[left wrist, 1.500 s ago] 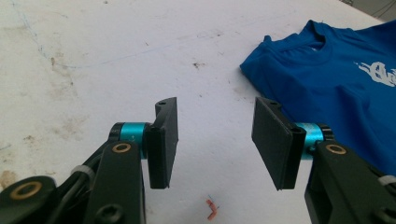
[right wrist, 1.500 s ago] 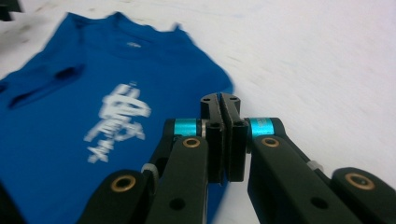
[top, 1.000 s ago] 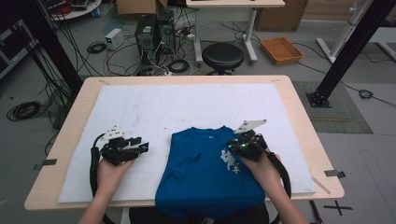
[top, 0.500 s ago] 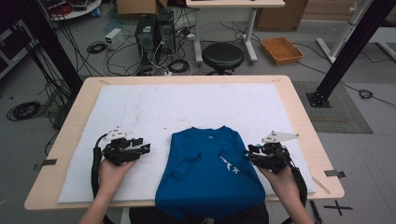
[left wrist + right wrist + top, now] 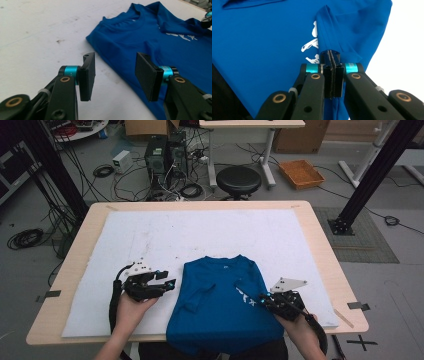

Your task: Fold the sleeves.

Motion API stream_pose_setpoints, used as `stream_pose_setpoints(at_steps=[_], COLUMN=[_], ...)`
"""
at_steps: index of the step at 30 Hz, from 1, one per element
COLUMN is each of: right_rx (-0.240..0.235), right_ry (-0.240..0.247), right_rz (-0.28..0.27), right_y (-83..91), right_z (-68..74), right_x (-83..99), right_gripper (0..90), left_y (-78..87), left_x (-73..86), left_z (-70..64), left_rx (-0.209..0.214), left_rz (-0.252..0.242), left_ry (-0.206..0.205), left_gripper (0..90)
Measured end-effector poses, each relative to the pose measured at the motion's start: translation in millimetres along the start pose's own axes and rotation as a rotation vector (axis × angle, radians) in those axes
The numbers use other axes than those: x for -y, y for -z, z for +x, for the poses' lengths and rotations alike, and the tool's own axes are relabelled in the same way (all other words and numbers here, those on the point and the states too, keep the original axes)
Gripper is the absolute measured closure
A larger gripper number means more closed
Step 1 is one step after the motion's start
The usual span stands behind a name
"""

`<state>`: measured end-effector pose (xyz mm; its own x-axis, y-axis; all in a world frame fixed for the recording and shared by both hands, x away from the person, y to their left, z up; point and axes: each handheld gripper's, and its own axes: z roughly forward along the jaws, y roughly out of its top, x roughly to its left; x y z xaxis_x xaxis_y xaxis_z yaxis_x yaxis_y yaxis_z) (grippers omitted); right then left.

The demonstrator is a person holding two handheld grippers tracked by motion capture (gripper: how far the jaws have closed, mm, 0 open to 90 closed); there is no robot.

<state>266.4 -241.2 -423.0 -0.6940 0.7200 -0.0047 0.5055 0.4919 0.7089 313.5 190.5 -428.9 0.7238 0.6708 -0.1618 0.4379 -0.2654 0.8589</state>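
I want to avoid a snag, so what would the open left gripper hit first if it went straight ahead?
Probably the blue T-shirt: the left gripper points at its near side edge, just above the white table cover. Depth is unclear.

A lab (floor cables [image 5: 100, 170], computer towers [image 5: 165, 155]).

White print on blue shirt [image 5: 225, 305], partly hidden; not legible.
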Motion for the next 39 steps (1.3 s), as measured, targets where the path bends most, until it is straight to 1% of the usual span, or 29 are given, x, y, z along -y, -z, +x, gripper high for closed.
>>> stream_pose_setpoints(at_steps=[4, 5, 7, 9, 10, 12, 13, 15, 16, 19, 21, 22, 23, 24, 25, 26, 27, 28, 29, 30, 31, 32, 33, 34, 36, 37, 38, 39], right_rx=[-0.003, -0.013, -0.020, -0.039, -0.042, -0.022, -0.013, 0.014, 0.023, 0.055, 0.050, 0.036, 0.013, -0.018, -0.041, -0.087, -0.106, -0.123, -0.153, -0.165, -0.173, -0.193, -0.202, -0.204, -0.210, -0.194, -0.168, -0.135], right_ry=[-0.006, -0.008, -0.006, 0.002, 0.005, 0.005, 0.001, 0.013, 0.022, 0.065, 0.079, 0.081, 0.090, 0.102, 0.124, 0.177, 0.217, 0.240, 0.251, 0.265, 0.278, 0.282, 0.284, 0.286, 0.264, 0.255, 0.231, 0.194], right_rz=[-0.032, -0.039, -0.040, -0.035, -0.033, -0.041, -0.043, -0.037, -0.027, 0.014, 0.012, 0.003, -0.008, -0.017, -0.021, -0.024, -0.027, -0.025, -0.013, -0.009, -0.003, 0.007, 0.010, 0.003, -0.023, -0.048, -0.067, -0.076], right_y=[6.2, 8.6, 9.7, 8.1, 7.1, 4.3, 2.8, -0.9, -3.6, -10.1, -8.3, -5.9, -2.8, 0.0, 1.7, 4.2, 5.2, 5.5, 5.5, 4.9, 4.6, 3.9, 3.9, 4.8, 8.3, 9.9, 10.3, 9.5], right_z=[-1.4, -1.4, -1.3, -0.5, 0.8, 2.1, 2.6, 4.4, 5.7, 8.5, 8.6, 8.5, 8.3, 8.8, 8.9, 9.7, 10.3, 10.0, 9.5, 8.8, 7.4, 5.6, 4.4, 3.4, 0.7, -0.3, -1.6, -2.9], right_x=[0.4, 0.6, 1.2, 2.0, 2.3, 1.2, -0.2, -3.0, -4.1, -3.9, -2.8, -2.2, -1.6, -0.6, 0.1, 1.7, 3.1, 3.9, 4.9, 6.4, 7.9, 9.1, 9.7, 10.1, 8.5, 6.9, 4.1, 0.6], right_gripper=[90.0, 90.0, 90.0, 90.0, 86.2, 73.5, 72.2, 70.9, 72.4, 87.3, 88.9, 89.0, 89.0, 88.9, 88.9, 88.9, 88.9, 88.8, 88.6, 88.1, 85.7, 82.5, 80.4, 77.2, 76.7, 75.2, 74.8, 74.2], left_y=[1.3, 1.9, 3.4, 4.3, 4.3, 3.8, 3.4, 2.5, 2.2, 1.9, 1.9, 2.0, 1.8, 1.9, 1.8, 1.6, 1.4, 0.9, 0.7, 0.5, 0.2, 0.1, 0.0, -0.1, -0.2, -0.4, -0.9, -1.4], left_x=[0.1, 0.2, 0.4, 0.5, 0.4, 0.6, 0.6, 0.7, 0.8, 0.8, 1.0, 1.1, 1.3, 1.4, 1.5, 1.6, 1.7, 1.7, 1.8, 1.8, 1.9, 2.0, 2.1, 2.1, 2.1, 2.1, 2.2, 2.2], left_z=[0.5, 1.1, 1.9, 2.3, 2.5, 2.2, 2.1, 1.4, 0.9, 0.3, 0.9, 1.2, 1.4, 1.8, 2.0, 2.0, 1.8, 1.4, 1.3, 1.3, 1.2, 1.3, 1.1, 1.2, 1.2, 1.4, 1.5, 1.7], left_rx=[0.001, 0.002, 0.001, 0.002, 0.002, 0.002, 0.003, 0.003, 0.006, 0.004, 0.005, 0.004, 0.005, 0.005, 0.006, 0.006, 0.005, 0.006, 0.007, 0.008, 0.008, 0.008, 0.011, 0.011, 0.010, 0.012, 0.011, 0.012], left_rz=[-0.007, -0.009, -0.017, -0.019, -0.019, -0.018, -0.017, -0.014, -0.013, -0.010, -0.011, -0.010, -0.012, -0.010, -0.009, -0.008, -0.009, -0.010, -0.009, -0.006, -0.007, -0.006, -0.006, -0.007, -0.006, -0.005, -0.005, -0.004], left_ry=[0.008, 0.010, 0.018, 0.023, 0.022, 0.022, 0.021, 0.020, 0.021, 0.019, 0.019, 0.022, 0.029, 0.026, 0.025, 0.025, 0.025, 0.027, 0.027, 0.025, 0.025, 0.024, 0.027, 0.026, 0.027, 0.026, 0.029, 0.031], left_gripper=[50.9, 50.9, 50.9, 50.9, 50.9, 50.9, 50.9, 50.9, 50.9, 50.9, 50.9, 50.9, 50.9, 50.8, 50.7, 50.7, 50.6, 50.5, 50.4, 50.2, 50.1, 50.1, 50.1, 50.0, 50.0, 49.9, 49.9, 49.8])
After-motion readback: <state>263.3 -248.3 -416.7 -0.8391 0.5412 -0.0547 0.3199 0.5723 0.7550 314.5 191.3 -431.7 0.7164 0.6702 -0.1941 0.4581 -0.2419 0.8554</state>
